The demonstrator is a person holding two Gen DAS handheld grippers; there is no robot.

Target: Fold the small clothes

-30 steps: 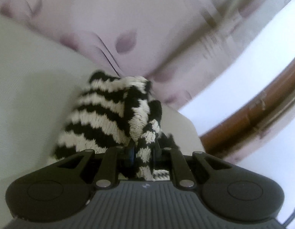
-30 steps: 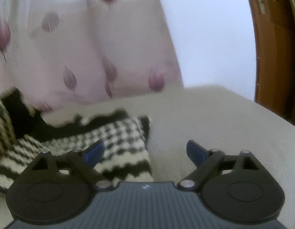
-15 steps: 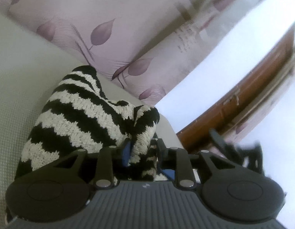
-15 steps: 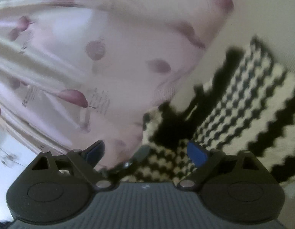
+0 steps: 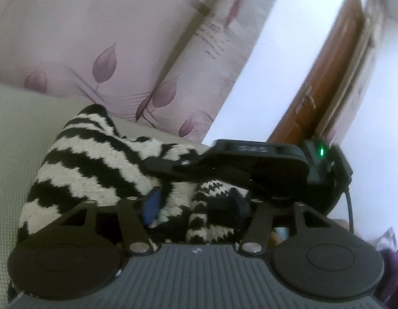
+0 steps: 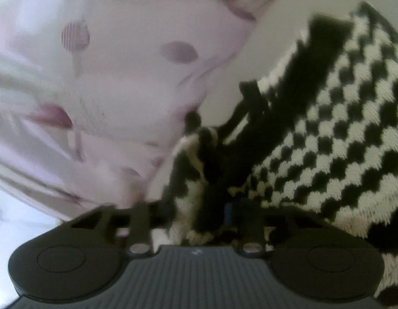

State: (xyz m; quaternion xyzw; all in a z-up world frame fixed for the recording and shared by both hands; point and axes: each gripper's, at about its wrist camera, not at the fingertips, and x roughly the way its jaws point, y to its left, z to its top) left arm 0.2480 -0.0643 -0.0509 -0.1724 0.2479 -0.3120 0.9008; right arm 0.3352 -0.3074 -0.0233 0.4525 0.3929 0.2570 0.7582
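Both sets of jaws meet at one bunched edge of the black-and-white knitted garment (image 5: 101, 170), which lies heaped on the pale bed (image 5: 16, 128) by the leaf-patterned curtain (image 5: 121, 38): the left gripper (image 5: 193, 206) has just been opening, its jaws now parted with knit loose between them, while the right gripper (image 6: 199, 211) has just been closing and looks clenched on a fold. If that pinch caught only a thin layer, I judge the handover could slip and the bunch collapse. Crowded so close, the grippers could also knock together or snag the loose yarn.

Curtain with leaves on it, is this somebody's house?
Probably yes, a room in a home: a leaf-print curtain, a wooden door and a padded pale surface, perhaps a bed or sofa, under a knitted garment.
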